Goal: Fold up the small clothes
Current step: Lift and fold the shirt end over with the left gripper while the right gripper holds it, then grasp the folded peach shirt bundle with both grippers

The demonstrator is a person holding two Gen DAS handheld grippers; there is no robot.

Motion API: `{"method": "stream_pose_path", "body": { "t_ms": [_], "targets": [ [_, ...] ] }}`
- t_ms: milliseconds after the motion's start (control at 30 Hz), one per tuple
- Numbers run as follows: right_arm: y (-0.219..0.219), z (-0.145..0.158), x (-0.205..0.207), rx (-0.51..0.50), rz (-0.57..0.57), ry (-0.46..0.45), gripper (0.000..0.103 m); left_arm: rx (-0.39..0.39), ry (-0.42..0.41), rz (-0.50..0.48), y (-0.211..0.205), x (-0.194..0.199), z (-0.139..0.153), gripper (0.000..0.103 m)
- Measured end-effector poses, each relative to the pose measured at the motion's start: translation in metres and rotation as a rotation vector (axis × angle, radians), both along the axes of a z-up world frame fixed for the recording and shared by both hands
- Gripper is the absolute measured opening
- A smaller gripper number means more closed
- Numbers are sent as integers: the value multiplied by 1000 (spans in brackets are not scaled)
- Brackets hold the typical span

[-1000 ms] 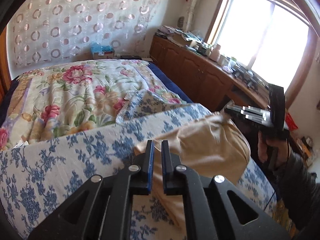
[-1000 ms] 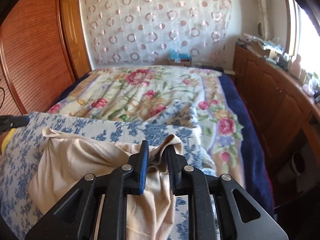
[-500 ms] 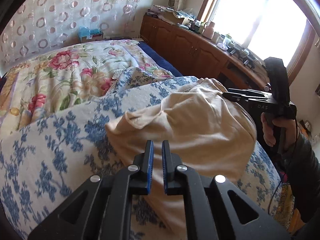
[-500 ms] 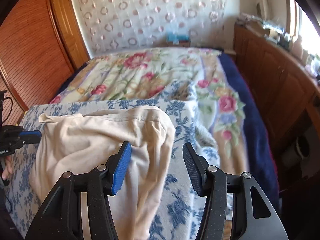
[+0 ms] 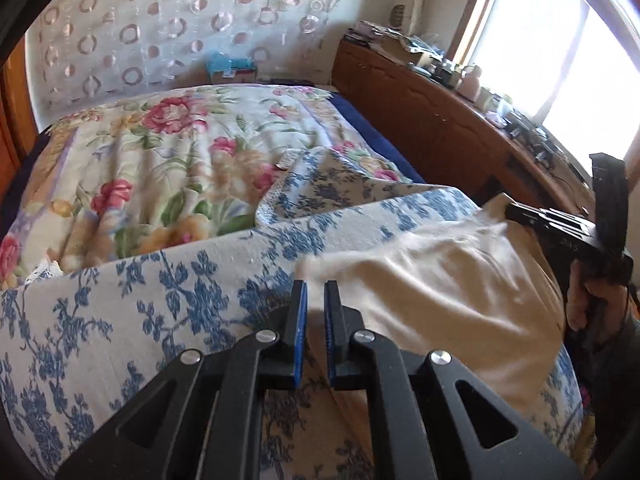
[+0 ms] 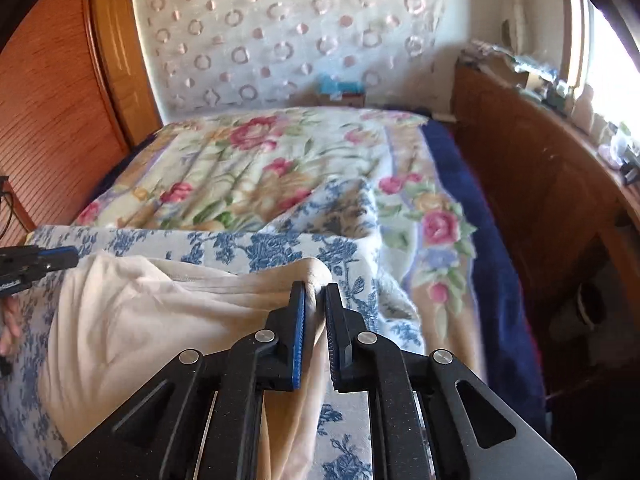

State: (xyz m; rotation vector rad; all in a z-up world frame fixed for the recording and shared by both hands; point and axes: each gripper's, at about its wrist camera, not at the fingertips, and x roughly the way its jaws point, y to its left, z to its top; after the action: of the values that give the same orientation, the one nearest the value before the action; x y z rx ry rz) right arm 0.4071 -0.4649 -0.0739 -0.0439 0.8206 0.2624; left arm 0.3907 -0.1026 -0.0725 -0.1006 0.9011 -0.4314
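A cream garment (image 5: 448, 280) lies loosely spread on a blue-and-white floral cloth (image 5: 132, 320) on the bed. My left gripper (image 5: 315, 286) is shut on the garment's left corner. The right gripper shows at the far right of the left wrist view (image 5: 508, 210), at the garment's other end. In the right wrist view my right gripper (image 6: 315, 288) is shut on the garment's (image 6: 160, 312) right top corner. The left gripper shows at the left edge there (image 6: 74, 255), at the garment's far corner.
A flowered blanket (image 5: 152, 168) covers the far part of the bed. A wooden cabinet (image 5: 432, 120) with clutter on top runs along the right under a window. A wooden wardrobe (image 6: 52, 92) stands on the left. A patterned curtain (image 6: 288, 32) hangs at the back.
My right gripper was open and off the garment half a second ago; it has closed on the top right corner. The left gripper kept hold of its corner. The garment now lies lower and flatter.
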Motion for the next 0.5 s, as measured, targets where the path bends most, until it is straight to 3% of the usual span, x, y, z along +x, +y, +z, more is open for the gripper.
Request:
{"method": "stream_pose_path", "body": {
  "t_ms": [100,200,500],
  "targets": [
    [-10,8,-16,33,-14,-8,36,-27,-12,-53,-1,-18,11,6],
    [-22,14,-45,92,11,-19,39,-24,-25,-105,-7,-47,18,8],
    [-25,-3,-124,77,101,65,42,-17,38,-190,-25,-96,1,9]
  ]
}}
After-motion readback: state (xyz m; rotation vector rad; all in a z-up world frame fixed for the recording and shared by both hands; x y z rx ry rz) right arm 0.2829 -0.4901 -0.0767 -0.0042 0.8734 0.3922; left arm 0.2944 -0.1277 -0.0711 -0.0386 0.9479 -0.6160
